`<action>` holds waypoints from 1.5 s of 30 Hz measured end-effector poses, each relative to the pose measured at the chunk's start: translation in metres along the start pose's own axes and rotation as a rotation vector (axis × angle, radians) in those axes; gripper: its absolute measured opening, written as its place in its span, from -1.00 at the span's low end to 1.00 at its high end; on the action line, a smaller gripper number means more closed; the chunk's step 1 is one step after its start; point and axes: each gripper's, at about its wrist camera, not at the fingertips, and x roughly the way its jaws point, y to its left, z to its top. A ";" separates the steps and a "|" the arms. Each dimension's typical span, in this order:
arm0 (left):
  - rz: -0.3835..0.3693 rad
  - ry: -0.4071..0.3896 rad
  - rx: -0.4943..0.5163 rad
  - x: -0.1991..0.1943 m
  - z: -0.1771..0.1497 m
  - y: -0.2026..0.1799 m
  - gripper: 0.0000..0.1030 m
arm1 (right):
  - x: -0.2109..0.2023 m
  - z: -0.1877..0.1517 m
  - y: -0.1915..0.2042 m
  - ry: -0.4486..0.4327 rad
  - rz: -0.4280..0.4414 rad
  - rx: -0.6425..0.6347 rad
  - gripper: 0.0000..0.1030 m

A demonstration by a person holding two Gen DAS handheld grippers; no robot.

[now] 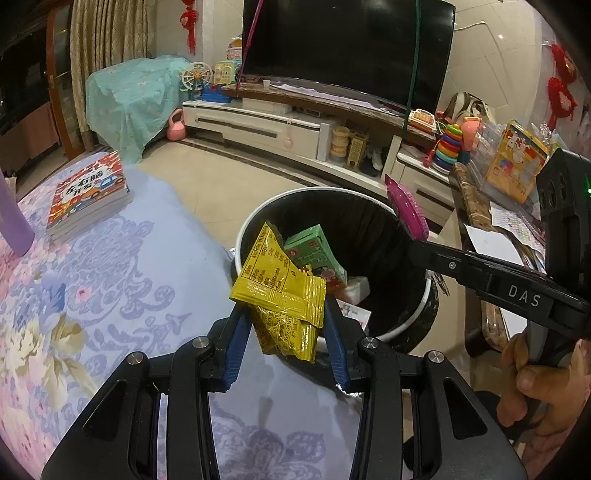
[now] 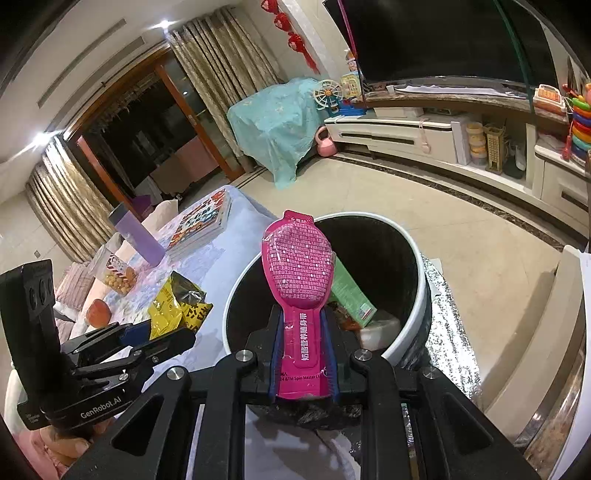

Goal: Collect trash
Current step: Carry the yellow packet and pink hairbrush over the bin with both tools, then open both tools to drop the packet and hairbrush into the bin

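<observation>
While the left wrist view has the left gripper [image 1: 286, 321] clamped on a yellow wrapper [image 1: 282, 288] at centre, over the near rim of the bin [image 1: 369, 206], letting go early could drop it onto the tablecloth [image 1: 110, 277]. Centre of the right wrist view, the right gripper [image 2: 301, 317] pinches a pink packet [image 2: 297, 254] above the bin; it may snag the rim.

Living room, artificial light; two bright ceiling spots [image 2: 162, 25]. Glossy beige tiled floor [image 2: 388, 192] with a dark inlaid border strip. Large black flat-screen television [image 1: 347, 48] on a long white low cabinet with marble-brown top [image 1: 280, 122]. Gold patterned curtains [image 2: 221, 70] flank a dark, wood-framed sliding glass door [image 2: 147, 125]. Teal cloth-draped furniture [image 1: 129, 99] stands beside the cabinet. Red knot ornaments [image 1: 190, 22] hang on the pale wall.
</observation>
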 end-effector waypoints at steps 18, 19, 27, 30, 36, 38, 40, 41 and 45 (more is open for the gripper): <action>0.021 0.016 0.023 0.019 0.015 -0.007 -0.27 | 0.013 0.011 -0.006 0.029 -0.009 0.011 -0.62; 0.022 0.018 0.024 0.020 0.016 -0.007 -0.27 | 0.013 0.011 -0.006 0.029 -0.009 0.010 -0.62; 0.033 0.030 0.029 0.028 0.022 -0.008 -0.27 | 0.019 0.014 -0.005 0.040 -0.013 0.005 -0.62; 0.034 0.034 0.036 0.032 0.025 -0.010 -0.26 | 0.020 0.015 -0.006 0.043 -0.011 0.011 -0.62; 0.038 0.051 0.050 0.040 0.028 -0.011 -0.26 | 0.023 0.018 -0.010 0.058 -0.011 0.019 -0.62; 0.038 0.054 0.049 0.041 0.028 -0.010 -0.26 | 0.023 0.020 -0.011 0.060 -0.010 0.021 -0.62; 0.037 0.057 0.047 0.042 0.029 -0.010 -0.25 | 0.024 0.021 -0.011 0.065 -0.009 0.023 -0.62; 0.036 0.059 0.047 0.042 0.029 -0.010 -0.25 | 0.024 0.021 -0.010 0.066 -0.009 0.023 -0.62; 0.040 0.069 0.052 0.047 0.031 -0.009 -0.24 | 0.026 0.022 -0.008 0.072 -0.009 0.018 -0.62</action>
